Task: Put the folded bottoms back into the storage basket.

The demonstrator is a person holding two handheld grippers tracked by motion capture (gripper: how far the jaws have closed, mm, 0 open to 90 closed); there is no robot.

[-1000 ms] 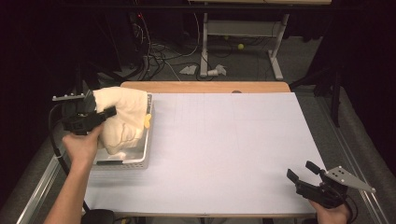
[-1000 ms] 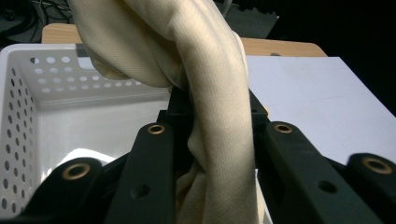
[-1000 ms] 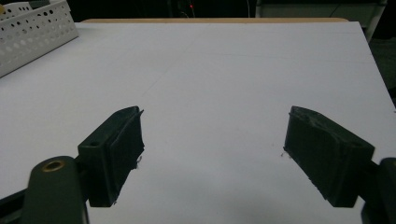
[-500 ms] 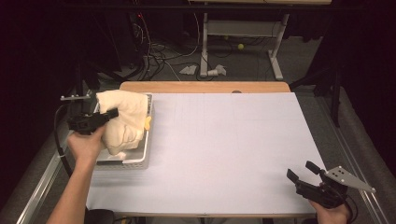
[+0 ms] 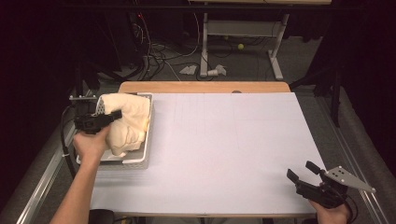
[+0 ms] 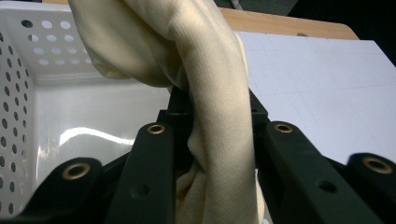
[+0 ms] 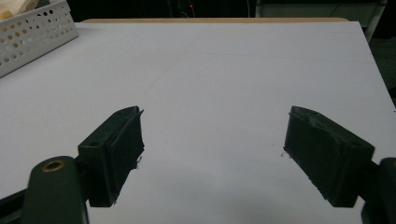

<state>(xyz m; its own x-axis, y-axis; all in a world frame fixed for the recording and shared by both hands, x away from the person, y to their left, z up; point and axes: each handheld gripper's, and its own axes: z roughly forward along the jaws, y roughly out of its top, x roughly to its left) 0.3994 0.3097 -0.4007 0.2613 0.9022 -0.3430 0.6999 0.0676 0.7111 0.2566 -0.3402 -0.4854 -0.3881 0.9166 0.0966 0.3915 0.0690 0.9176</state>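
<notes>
A cream cloth [image 5: 126,122] is bunched over a white perforated basket [image 5: 140,160] at the table's left side. My left gripper [image 5: 115,114] is shut on the cloth; in the left gripper view a thick fold of the cloth [image 6: 215,107] runs up between the two black jaws, above the basket's white floor [image 6: 84,126]. My right gripper [image 5: 302,171] rests low near the table's front right corner, held by a hand. In the right gripper view it [image 7: 212,154] stands open, with bare white table between its pads [image 7: 126,144].
A white sheet covers the table [image 5: 233,140], with a wooden strip [image 5: 205,87] along the far edge. The basket's corner [image 7: 32,37] shows far left in the right gripper view. Behind the table, cables and a desk frame [image 5: 243,46] stand on the dark floor.
My left hand and gripper have sunk a little toward the basket with the cloth in the jaws. The right gripper has stayed where it was.
</notes>
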